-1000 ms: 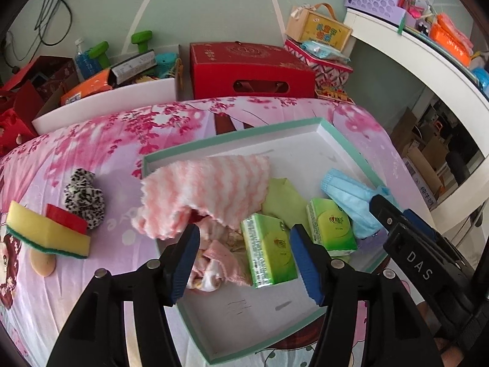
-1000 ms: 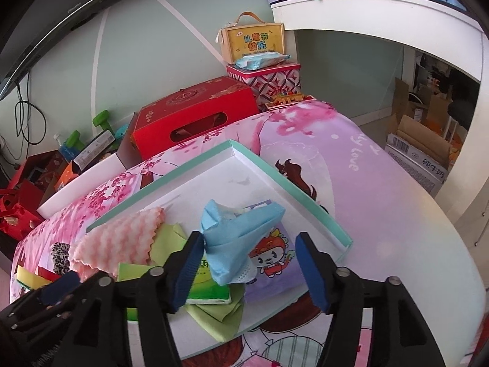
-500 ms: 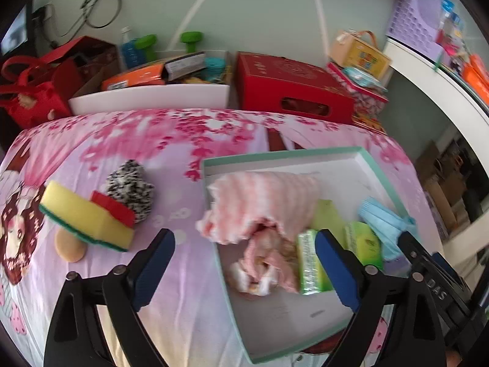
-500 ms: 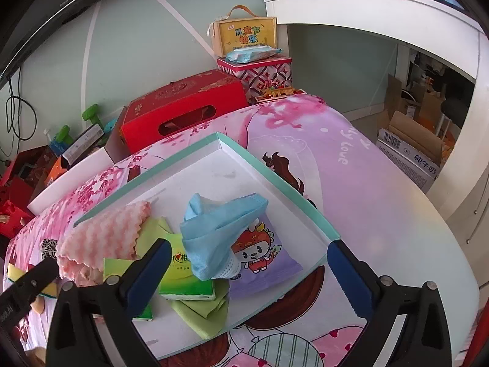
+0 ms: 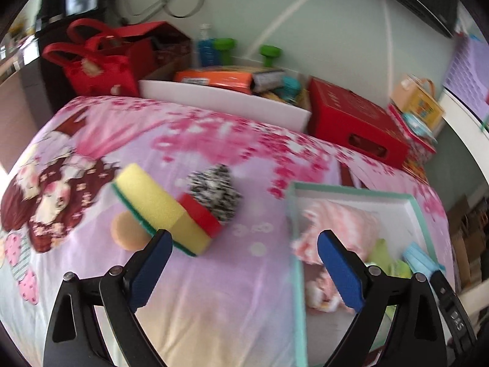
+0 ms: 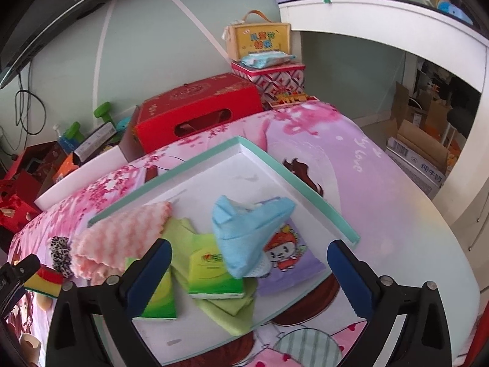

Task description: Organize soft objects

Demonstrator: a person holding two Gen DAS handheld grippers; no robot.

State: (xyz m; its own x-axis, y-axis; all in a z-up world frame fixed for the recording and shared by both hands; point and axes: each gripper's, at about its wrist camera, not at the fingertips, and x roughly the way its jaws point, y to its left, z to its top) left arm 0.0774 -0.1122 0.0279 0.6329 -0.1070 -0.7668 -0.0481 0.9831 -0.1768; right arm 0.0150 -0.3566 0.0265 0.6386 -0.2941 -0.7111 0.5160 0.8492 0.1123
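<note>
Both grippers wide apart, nothing held. L gripper [image 5: 241, 263] sits near yellow sponge [image 5: 159, 211] on the bedspread, outside the tray [image 5: 351, 188]. I'd centre jaws over sponge w/ light squeeze. R gripper [image 6: 249, 269] hovers over tray.

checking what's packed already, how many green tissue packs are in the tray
2. One green tissue pack lies mid-tray, partly under the blue cloth; the other sits nearer the camera, behind the right hand-held gripper's finger. More could be hidden under cloths.
</note>
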